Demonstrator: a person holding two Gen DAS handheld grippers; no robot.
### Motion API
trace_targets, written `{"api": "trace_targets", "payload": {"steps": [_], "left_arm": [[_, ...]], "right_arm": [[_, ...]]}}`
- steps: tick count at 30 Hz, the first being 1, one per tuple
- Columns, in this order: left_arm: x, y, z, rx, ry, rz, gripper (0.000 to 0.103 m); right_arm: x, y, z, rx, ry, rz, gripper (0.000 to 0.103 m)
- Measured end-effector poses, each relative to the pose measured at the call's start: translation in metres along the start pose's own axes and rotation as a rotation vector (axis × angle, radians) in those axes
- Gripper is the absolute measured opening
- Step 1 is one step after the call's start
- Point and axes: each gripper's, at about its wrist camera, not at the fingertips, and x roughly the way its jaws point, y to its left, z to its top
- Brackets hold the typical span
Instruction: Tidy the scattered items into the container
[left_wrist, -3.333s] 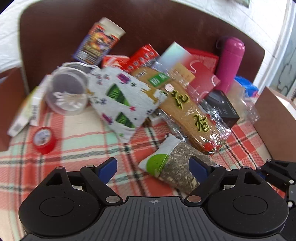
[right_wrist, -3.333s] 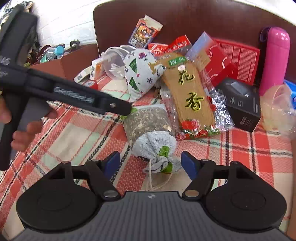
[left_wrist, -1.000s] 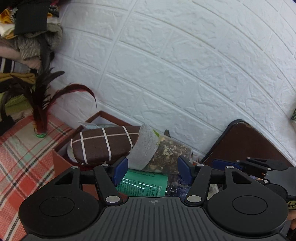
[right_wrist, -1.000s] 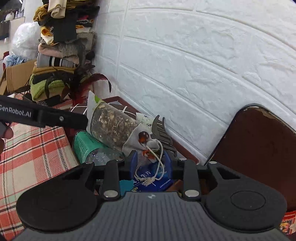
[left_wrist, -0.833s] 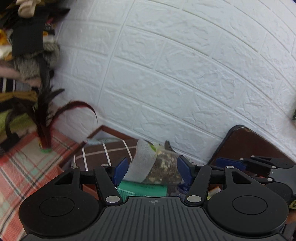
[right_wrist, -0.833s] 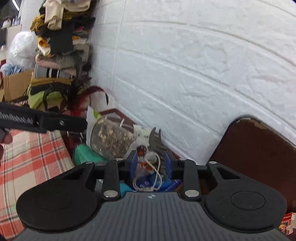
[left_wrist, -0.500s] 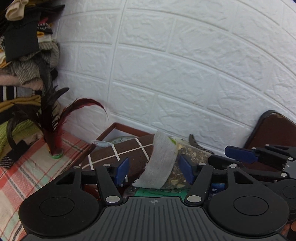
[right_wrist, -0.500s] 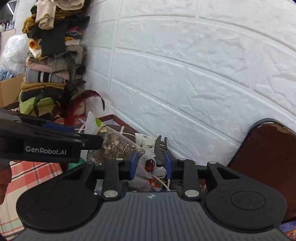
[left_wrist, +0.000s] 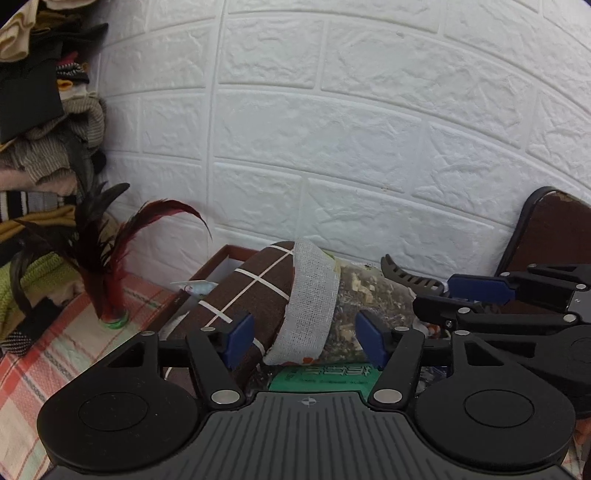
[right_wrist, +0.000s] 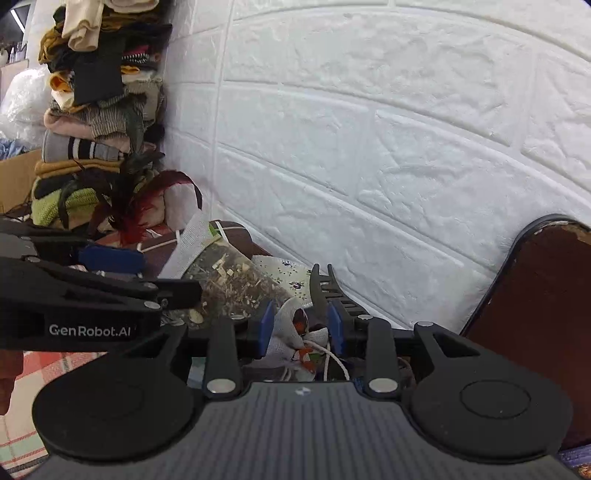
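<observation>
Right wrist: right gripper (right_wrist: 299, 326) jaws opening around soft drawstring pouch (right_wrist: 291, 328); light, floppy, grip gathered neck. Left gripper (left_wrist: 302, 338) jaws opening astride herb packet (left_wrist: 347, 306).

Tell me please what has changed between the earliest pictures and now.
Both grippers carried one item each from the checked tablecloth to the brown container box by the white wall. The left gripper brought the clear herb packet with a white gauze band; its jaws are opening off it. The right gripper brought the small white drawstring pouch; its jaws are opening too. The brown checked case stayed in the box over the last second.
</observation>
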Motion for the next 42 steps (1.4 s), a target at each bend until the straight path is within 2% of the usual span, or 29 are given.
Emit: {"api": "trace_targets", "payload": {"steps": [1,3,4,5,6,8,10,15,19,26,36,42], "left_arm": [[-0.009,0.000,0.001,-0.004,-0.014,0.008,0.080],[-0.033,0.002,0.001,-0.026,-0.060,0.039,0.099],[-0.046,0.004,0.002,-0.040,-0.085,0.056,0.103],[-0.059,0.005,0.002,-0.052,-0.107,0.071,0.103],[-0.070,0.005,0.001,-0.057,-0.112,0.076,0.103],[-0.092,0.002,0.000,-0.057,-0.100,0.083,0.103],[-0.111,-0.002,-0.007,-0.051,-0.074,0.082,0.103],[-0.150,-0.014,-0.033,-0.032,-0.018,0.034,0.103],[-0.166,-0.026,-0.056,0.000,0.018,0.054,0.103],[-0.184,-0.045,-0.081,0.085,0.033,0.075,0.103],[-0.179,-0.041,-0.085,0.081,0.051,0.108,0.103],[-0.178,-0.035,-0.085,0.070,0.051,0.103,0.103]], "right_arm": [[-0.008,-0.001,0.002,0.009,-0.011,-0.002,0.048],[-0.027,-0.004,0.005,0.029,-0.038,-0.012,0.071],[-0.038,-0.008,0.006,0.045,-0.051,-0.017,0.078],[-0.050,-0.012,0.007,0.062,-0.063,-0.017,0.094],[-0.062,-0.016,0.007,0.083,-0.067,0.006,0.103],[-0.086,-0.024,0.006,0.122,-0.073,0.054,0.103],[-0.107,-0.024,0.002,0.129,-0.043,0.100,0.103],[-0.159,-0.003,-0.018,0.063,-0.025,0.121,0.103],[-0.186,0.018,-0.035,0.014,-0.006,0.110,0.103],[-0.192,0.037,-0.060,0.005,0.073,0.076,0.103],[-0.190,0.052,-0.067,0.008,0.105,0.058,0.103],[-0.188,0.057,-0.068,0.001,0.120,0.047,0.103]]}}
